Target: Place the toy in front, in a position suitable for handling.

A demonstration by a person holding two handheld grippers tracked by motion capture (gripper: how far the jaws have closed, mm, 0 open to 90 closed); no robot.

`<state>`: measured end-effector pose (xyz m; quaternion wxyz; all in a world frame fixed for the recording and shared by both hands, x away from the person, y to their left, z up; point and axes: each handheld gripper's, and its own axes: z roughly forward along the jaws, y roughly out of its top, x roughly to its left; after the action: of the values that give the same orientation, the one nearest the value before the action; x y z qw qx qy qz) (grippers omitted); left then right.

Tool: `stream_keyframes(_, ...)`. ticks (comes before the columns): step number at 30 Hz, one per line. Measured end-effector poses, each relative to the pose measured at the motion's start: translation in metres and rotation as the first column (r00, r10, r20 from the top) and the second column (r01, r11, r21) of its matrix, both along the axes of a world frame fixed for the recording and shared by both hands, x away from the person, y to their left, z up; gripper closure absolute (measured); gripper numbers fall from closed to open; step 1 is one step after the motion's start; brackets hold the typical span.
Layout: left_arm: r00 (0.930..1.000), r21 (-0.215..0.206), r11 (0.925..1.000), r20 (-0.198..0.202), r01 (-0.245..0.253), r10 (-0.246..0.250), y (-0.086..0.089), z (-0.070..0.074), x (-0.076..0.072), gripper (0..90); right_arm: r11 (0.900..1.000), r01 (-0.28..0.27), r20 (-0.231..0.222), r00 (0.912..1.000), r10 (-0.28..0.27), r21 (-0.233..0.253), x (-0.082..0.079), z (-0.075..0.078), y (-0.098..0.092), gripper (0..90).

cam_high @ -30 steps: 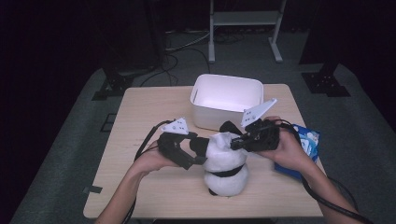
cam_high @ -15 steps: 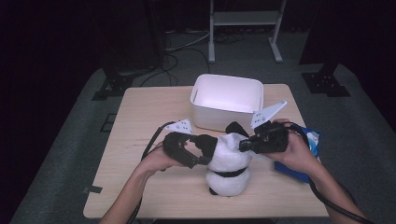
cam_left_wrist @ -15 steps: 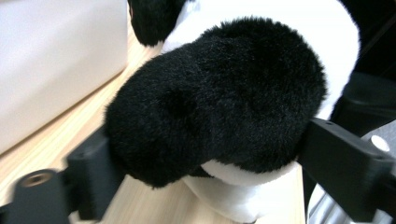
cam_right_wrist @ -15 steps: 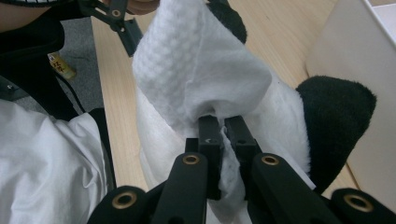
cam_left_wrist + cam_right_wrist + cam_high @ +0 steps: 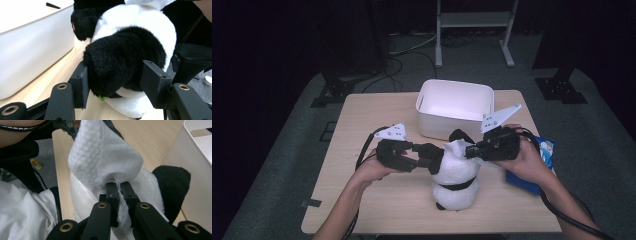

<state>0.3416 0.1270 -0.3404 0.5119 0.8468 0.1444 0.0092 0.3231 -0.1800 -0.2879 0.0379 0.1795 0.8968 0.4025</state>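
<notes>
Gripping the panda (image 5: 455, 172), left jaws straddle its black arm (image 5: 120, 67).

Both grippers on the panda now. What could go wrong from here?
1. The right gripper pinches only a thin fold of the white textured cloth; it may slip out.
2. The left gripper clamps the black-and-white plush panda by one soft black limb, so the toy could sag or twist.

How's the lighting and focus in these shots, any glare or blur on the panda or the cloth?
High view: soft overall, table lit, surroundings nearly black, white bin close to washed out. Left gripper view: panda fur sharp between the jaws, bin wall bright. Right gripper view: white cloth weave crisp, no glare, nearest parts of the jaws slightly blurred.
</notes>
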Motion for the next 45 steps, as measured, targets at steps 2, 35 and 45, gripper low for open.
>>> stream_keyframes(2,1.0000,0.010,0.9999,0.001,0.008,-0.008,0.001,0.000,0.000,43.6,1.000,-0.012,-0.005,0.9999,0.012,-0.005,0.001,0.000,0.004,86.4)
stream_keyframes(35,0.9998,0.027,0.9996,-0.019,0.007,-0.007,0.009,0.002,0.008,59.6,1.000,-0.001,0.012,0.9999,0.001,0.001,0.001,-0.004,0.003,86.4)
stream_keyframes(45,0.9996,0.050,0.9986,0.021,-0.020,0.019,0.019,0.013,0.003,60.5,0.999,-0.014,-0.007,0.9999,0.014,0.043,0.005,-0.007,0.013,86.4)
